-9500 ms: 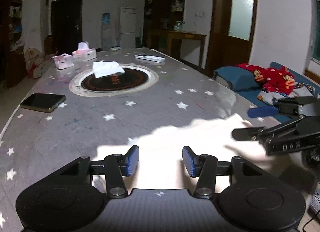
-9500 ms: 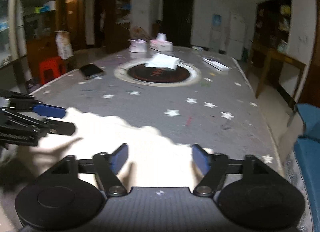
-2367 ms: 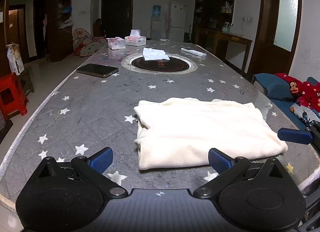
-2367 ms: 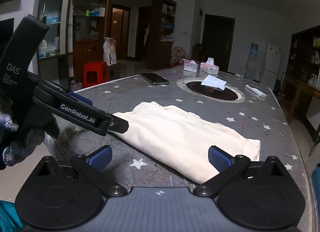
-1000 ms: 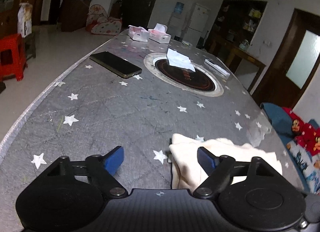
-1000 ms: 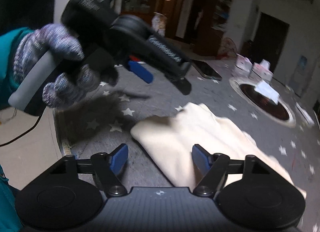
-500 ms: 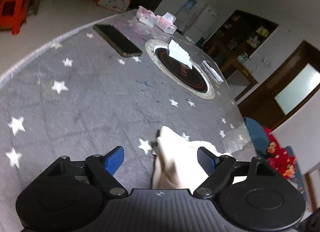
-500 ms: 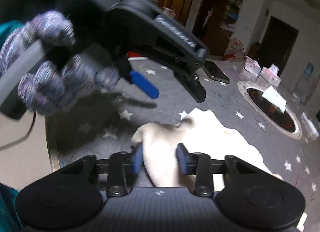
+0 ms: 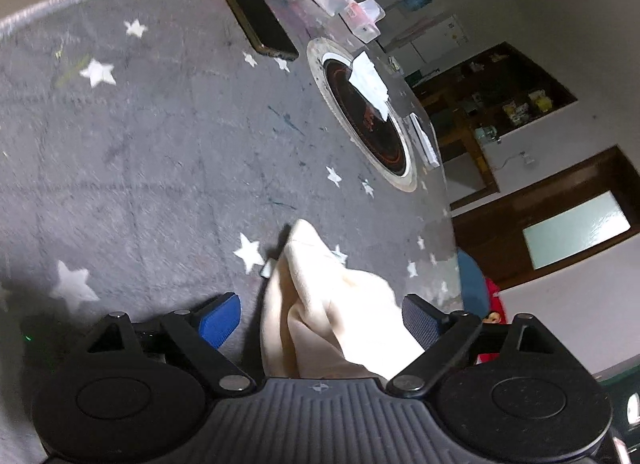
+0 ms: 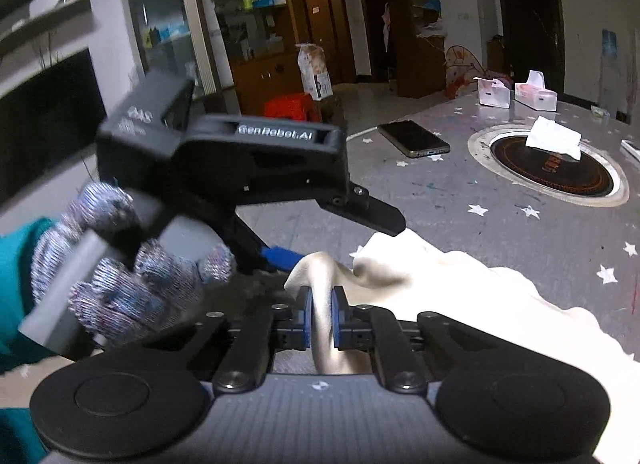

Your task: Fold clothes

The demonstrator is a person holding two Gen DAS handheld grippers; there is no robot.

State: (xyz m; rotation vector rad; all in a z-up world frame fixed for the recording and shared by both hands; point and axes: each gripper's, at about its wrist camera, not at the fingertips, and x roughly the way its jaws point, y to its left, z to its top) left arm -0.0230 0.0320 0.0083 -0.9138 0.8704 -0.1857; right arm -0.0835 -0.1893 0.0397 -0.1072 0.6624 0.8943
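Nearby, a black phone (image 10: 414, 138) lay on the grey starry counter (image 10: 460, 200). Only the right view showed the right hand-held gripper (image 10: 321, 318) pinching the soft cream cloth (image 10: 500, 296); the left hand-held gripper (image 9: 320, 318) gaped wide around it.

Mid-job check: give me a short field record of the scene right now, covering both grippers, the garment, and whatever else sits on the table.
garment: cream garment, one end bunched and raised, the rest lying on the star-print table
right gripper: shut, pinching a fold of the garment
left gripper: open, straddling the raised end
left hand: gloved, holding the left gripper
phone: flat on the table
hotplate: round, a tissue lying on it
tissue boxes: two, at the far edge
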